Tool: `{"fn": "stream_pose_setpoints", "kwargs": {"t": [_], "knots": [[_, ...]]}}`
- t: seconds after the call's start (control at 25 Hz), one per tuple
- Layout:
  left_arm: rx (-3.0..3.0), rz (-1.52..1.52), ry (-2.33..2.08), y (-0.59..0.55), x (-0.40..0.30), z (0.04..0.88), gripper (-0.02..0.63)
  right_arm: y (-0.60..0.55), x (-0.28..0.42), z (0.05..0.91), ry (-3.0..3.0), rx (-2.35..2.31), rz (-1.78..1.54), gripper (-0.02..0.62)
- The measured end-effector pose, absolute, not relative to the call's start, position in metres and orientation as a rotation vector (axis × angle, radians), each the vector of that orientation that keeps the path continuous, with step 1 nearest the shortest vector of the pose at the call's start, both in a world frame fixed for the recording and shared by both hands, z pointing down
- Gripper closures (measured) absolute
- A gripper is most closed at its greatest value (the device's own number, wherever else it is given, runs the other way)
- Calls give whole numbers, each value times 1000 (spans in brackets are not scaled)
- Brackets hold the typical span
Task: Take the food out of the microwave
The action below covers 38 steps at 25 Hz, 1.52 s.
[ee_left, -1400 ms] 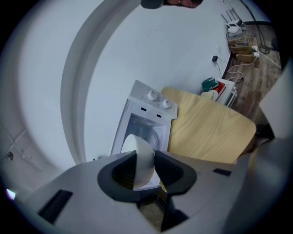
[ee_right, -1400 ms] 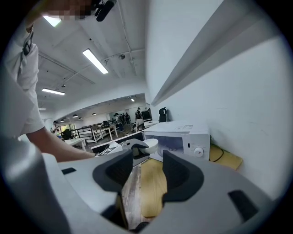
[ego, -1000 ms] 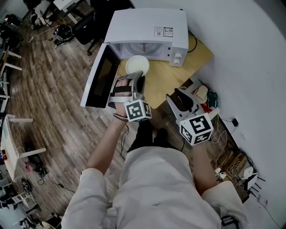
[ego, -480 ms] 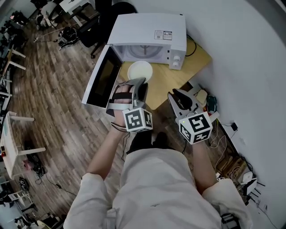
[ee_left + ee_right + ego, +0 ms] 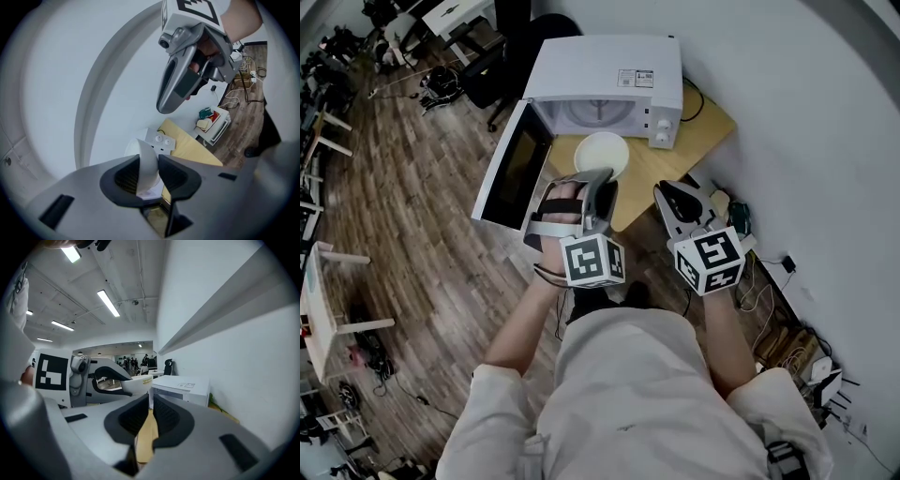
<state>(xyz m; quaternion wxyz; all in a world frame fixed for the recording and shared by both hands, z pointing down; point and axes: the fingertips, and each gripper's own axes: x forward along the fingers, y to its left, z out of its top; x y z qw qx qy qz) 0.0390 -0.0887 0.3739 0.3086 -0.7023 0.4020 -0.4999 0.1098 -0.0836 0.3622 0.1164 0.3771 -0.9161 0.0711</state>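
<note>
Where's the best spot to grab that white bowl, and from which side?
Grip the bowl by its thin rim, from the person's side: it is too wide to span, so one jaw goes inside, one outside, as the left tool holds it.

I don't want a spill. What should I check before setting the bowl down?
1. Left tongs grip the white round bowl by its rim: ok.
2. Bowl clear of the white microwave oven: ok, it is outside.
3. Bare spot on the light wooden table: ok.
4. Right tongs free: ok, they have just been closing with nothing between them.
5. Oven door shut: not ok, it is open.
6. Food in the bowl: cannot tell.
</note>
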Motion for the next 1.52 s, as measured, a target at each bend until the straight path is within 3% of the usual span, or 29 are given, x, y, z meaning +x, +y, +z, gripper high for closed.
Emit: {"fn": "stream_pose_setpoints", "kwargs": {"t": [1.52], "knots": [[-1825,-1341,939,-74,40,384,494,-75,99,374,-2632,1121,211,597]]}}
